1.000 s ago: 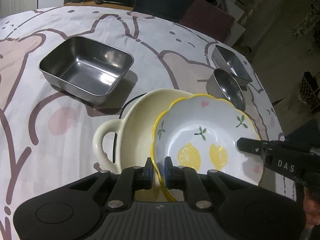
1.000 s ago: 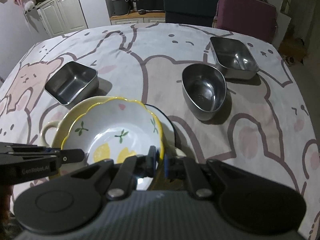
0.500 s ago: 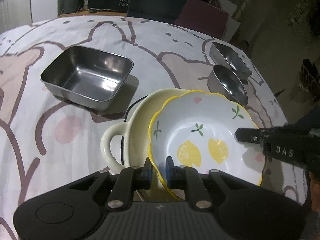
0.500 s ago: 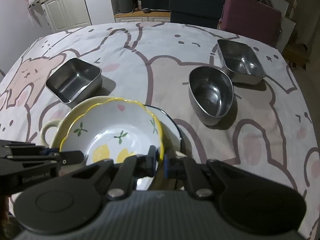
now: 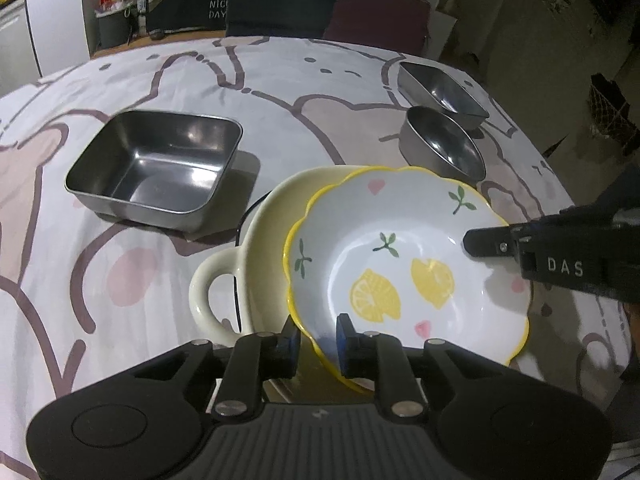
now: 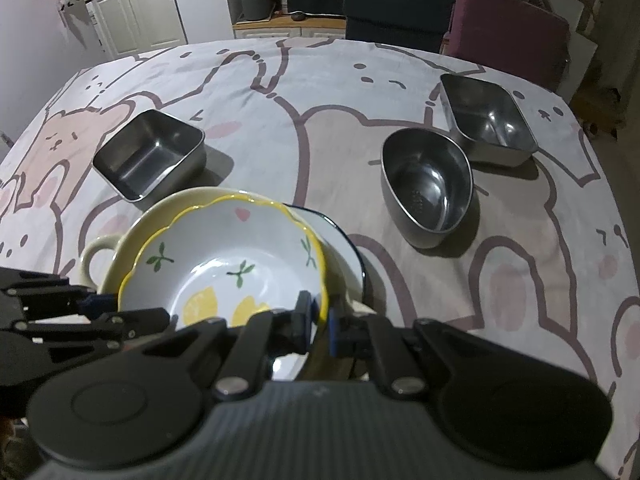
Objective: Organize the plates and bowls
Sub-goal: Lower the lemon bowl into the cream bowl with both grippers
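Note:
A white lemon-print bowl (image 5: 404, 256) with a yellow scalloped rim sits tilted in a cream handled dish (image 5: 264, 240). My left gripper (image 5: 316, 340) is shut on the bowl's near rim. My right gripper (image 6: 319, 322) is shut on the bowl's opposite rim (image 6: 316, 276); it also shows in the left wrist view (image 5: 496, 240). Under the cream dish (image 6: 132, 236) lies a white plate with a dark blue rim (image 6: 344, 248).
A rectangular steel tray (image 5: 156, 168) stands left of the stack. An oval steel bowl (image 6: 428, 188) and a second steel tray (image 6: 486, 120) stand to the right. The table has a bunny-print cloth (image 6: 320, 100). Chairs stand beyond the far edge.
Both grippers keep their hold on the lemon bowl. Both cameras have risen a little and the bowl has lifted slightly with them.

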The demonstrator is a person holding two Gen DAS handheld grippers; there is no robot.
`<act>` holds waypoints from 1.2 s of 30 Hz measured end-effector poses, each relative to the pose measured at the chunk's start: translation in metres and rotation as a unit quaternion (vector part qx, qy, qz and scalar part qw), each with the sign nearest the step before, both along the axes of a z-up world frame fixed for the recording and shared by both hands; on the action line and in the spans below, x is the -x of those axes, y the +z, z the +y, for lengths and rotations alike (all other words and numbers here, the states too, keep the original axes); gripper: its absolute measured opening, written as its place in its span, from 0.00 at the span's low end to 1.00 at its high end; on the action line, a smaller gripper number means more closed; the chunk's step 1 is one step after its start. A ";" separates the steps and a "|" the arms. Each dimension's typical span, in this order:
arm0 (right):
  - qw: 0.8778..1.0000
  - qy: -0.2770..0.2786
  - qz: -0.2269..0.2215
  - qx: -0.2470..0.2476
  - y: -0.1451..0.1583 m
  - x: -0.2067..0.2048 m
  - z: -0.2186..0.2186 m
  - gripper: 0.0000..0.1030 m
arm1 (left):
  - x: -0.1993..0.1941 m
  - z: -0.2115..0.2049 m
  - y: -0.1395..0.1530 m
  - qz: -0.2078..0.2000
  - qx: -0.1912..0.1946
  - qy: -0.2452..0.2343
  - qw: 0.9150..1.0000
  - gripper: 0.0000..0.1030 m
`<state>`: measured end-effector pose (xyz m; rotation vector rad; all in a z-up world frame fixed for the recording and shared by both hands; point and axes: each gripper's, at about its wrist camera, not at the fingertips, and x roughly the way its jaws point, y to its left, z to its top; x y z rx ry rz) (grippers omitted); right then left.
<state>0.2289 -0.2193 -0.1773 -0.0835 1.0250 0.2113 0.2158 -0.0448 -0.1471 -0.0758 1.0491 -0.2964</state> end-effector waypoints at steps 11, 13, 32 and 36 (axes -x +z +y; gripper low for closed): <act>1.000 0.009 0.006 -0.020 -0.002 -0.002 -0.005 0.09 | -0.003 0.016 0.001 0.036 0.053 0.035 0.997 0.15; 1.000 0.010 0.006 -0.020 -0.002 -0.001 -0.003 0.09 | -0.003 0.018 0.002 0.038 0.057 0.039 0.997 0.15; 0.999 0.014 0.025 -0.020 -0.011 -0.003 0.003 0.11 | -0.003 0.030 0.009 0.036 0.066 0.061 0.995 0.13; 0.999 0.015 0.027 -0.021 -0.013 -0.004 0.003 0.11 | -0.001 0.030 0.010 0.045 0.065 0.064 0.995 0.13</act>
